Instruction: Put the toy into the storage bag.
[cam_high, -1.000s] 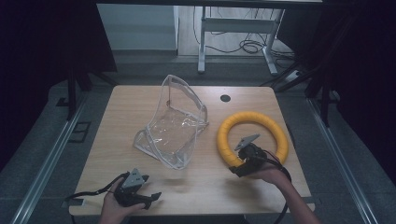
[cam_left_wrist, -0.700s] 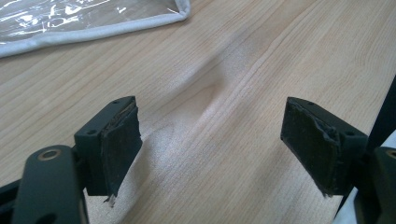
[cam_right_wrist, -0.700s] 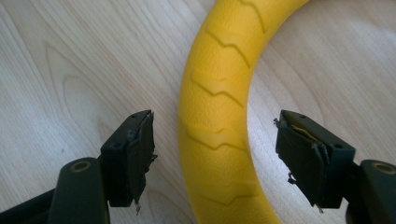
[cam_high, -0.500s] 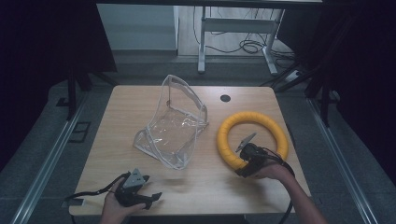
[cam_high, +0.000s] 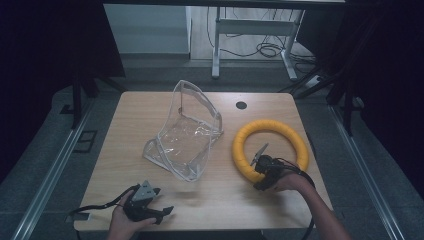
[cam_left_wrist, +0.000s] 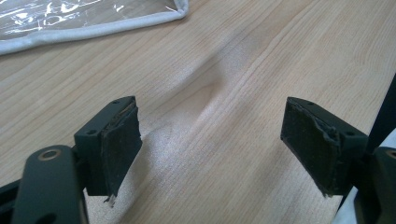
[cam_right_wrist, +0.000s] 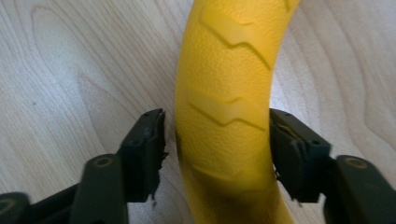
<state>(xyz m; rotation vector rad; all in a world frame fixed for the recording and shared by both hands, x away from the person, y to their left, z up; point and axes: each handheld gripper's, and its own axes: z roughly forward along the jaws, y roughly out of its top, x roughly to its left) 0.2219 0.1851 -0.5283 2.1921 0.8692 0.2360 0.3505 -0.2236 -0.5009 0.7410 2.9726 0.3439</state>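
The setting looks like a lab or recording bay rather than a home: a plain wooden worktop (cam_high: 150, 120) with a round cable hole (cam_high: 241, 105) stands alone on grey floor, flanked by metal rails (cam_high: 47, 175) set along both sides. Dark drapes or panels (cam_high: 45, 55) close in the left and right, and behind the worktop stands a bare white desk frame (cam_high: 250, 30) with loose cables (cam_high: 262, 49) on the floor.

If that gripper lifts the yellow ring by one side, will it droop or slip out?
The yellow ring keeps an even round shape on the table, so it probably stays fairly stiff. Its pebbled, ridged surface in the right gripper view should resist slipping. Being thick, it looks padded and likely light.
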